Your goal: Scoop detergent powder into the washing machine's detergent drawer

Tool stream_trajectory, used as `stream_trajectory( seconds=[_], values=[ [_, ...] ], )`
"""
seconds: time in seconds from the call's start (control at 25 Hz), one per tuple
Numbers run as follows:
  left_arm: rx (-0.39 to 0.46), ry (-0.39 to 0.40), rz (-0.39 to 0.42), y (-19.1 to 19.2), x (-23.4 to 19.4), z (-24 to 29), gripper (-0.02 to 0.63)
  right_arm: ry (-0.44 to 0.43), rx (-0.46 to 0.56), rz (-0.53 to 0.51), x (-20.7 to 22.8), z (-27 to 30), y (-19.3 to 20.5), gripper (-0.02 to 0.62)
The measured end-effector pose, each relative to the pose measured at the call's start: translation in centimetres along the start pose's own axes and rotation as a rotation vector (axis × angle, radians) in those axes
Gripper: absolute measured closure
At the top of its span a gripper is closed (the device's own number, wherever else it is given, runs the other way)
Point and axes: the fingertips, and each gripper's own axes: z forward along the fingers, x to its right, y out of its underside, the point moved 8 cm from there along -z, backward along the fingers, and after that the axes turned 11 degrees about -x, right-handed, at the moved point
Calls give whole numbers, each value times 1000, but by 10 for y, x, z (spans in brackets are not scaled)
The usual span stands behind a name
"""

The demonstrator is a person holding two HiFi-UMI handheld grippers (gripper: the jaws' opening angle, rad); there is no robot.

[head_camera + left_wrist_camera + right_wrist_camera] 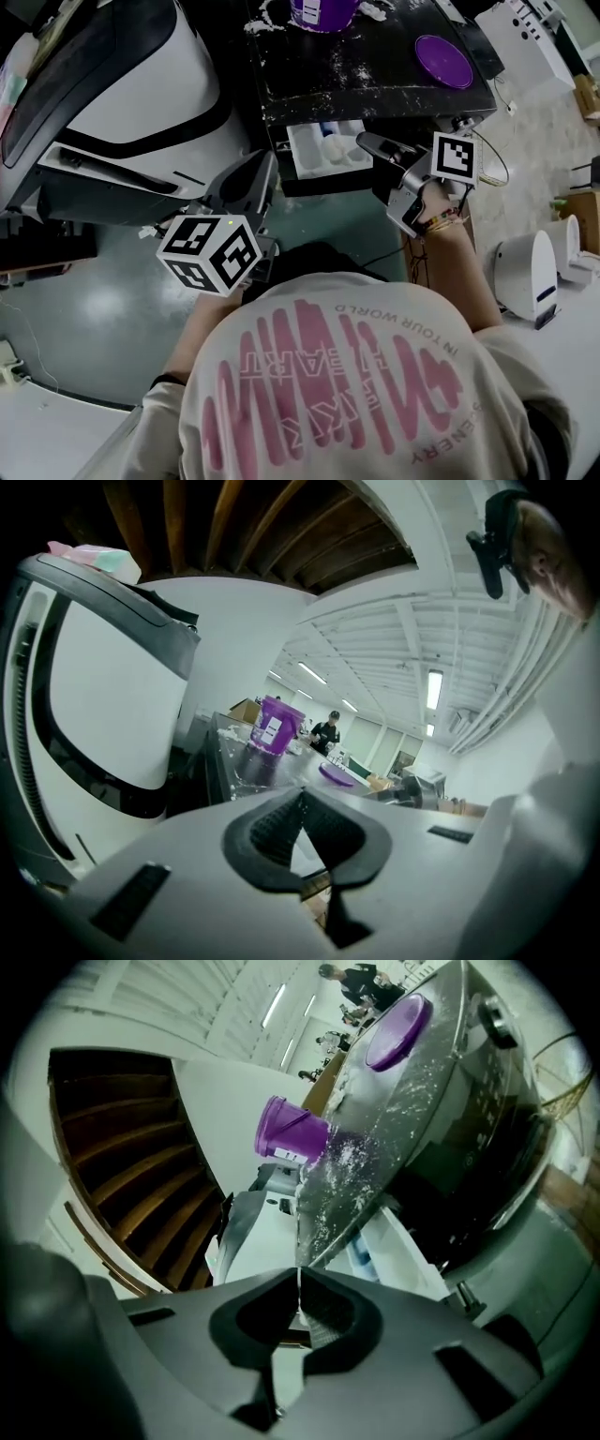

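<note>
A glossy black washing-machine top (375, 75), gritty with spilled white powder, carried a round purple tub (323, 11) and its flat lid (443, 59). The boxy white plastic detergent drawer (314, 155) stood pulled out just ahead of the right gripper (366, 142) fingertips. Only the head view showed its compartments. The left gripper (261, 169) and the right each had ribbed pads pressed together, empty.

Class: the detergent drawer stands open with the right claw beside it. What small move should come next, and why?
Probably bring the right claw to the drawer front and push it in. White powder already lies in the open drawer, and the claw, shut and empty, sits just beside it.
</note>
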Motion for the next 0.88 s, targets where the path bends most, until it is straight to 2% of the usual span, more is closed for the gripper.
stream_trajectory(
  seconds=[0.4, 0.6, 0.88],
  values=[
    [3, 28, 7, -18, -39, -17, 604, 263, -55, -192, -12, 38, 8, 592],
    [7, 27, -10, -20, -57, -25, 604, 401, -133, -318, -16, 59, 13, 592],
    [23, 37, -26, -23, -71, -32, 604, 551, -242, -467, -22, 79, 19, 592]
  ],
)
